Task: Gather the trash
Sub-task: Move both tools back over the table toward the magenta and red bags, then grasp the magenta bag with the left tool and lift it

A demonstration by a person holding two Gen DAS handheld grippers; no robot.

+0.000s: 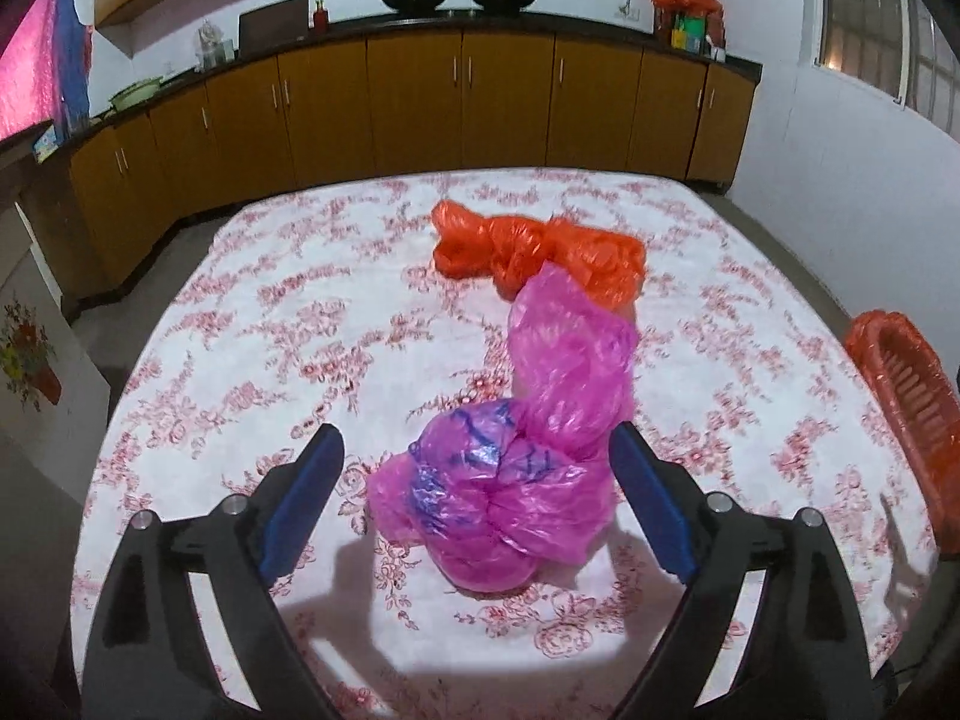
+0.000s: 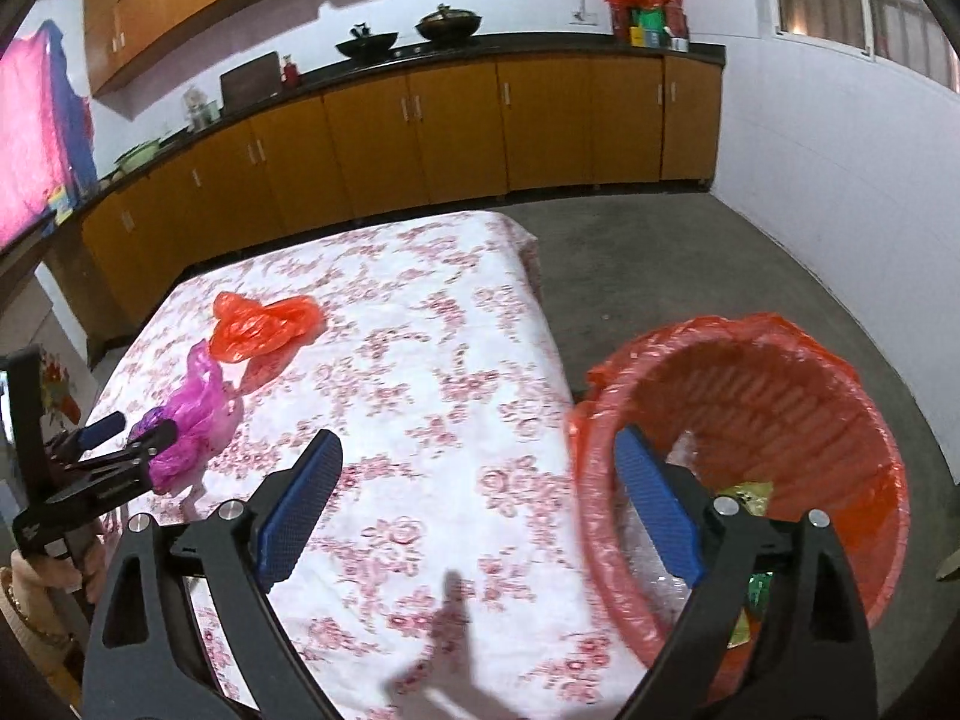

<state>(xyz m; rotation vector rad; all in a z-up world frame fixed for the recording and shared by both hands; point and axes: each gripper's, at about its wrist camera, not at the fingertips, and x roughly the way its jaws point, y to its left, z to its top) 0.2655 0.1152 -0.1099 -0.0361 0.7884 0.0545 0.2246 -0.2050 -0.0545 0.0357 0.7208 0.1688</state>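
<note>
Behind our worktop [image 1: 252, 312], with its pink-flowered cloth, ran yellow-brown kitchen cupboards [image 1: 414, 108]. We saw the pink plastic bag [image 1: 516, 468] lying crumpled between the wide-open pads of our left claw [image 1: 477, 438], untouched, its long axis running away from us toward the orange plastic bag [image 1: 534, 252]. Its thin, glossy film carried blue print we could not read. Our right claw [image 2: 477, 441] gaped empty over the edge of the orange-lined bin [image 2: 840, 396].

table [image 1: 252, 312]: two crumpled bags on it | nearer bag [image 1: 510, 468] between the spread fingers of left gripper [image 1: 477, 450] | farther bag [image 1: 534, 255] just behind it | basket [image 2: 798, 372] off table's right edge, right gripper [image 2: 477, 453] over that edge | cabinets [image 1: 420, 102] behind table
</note>
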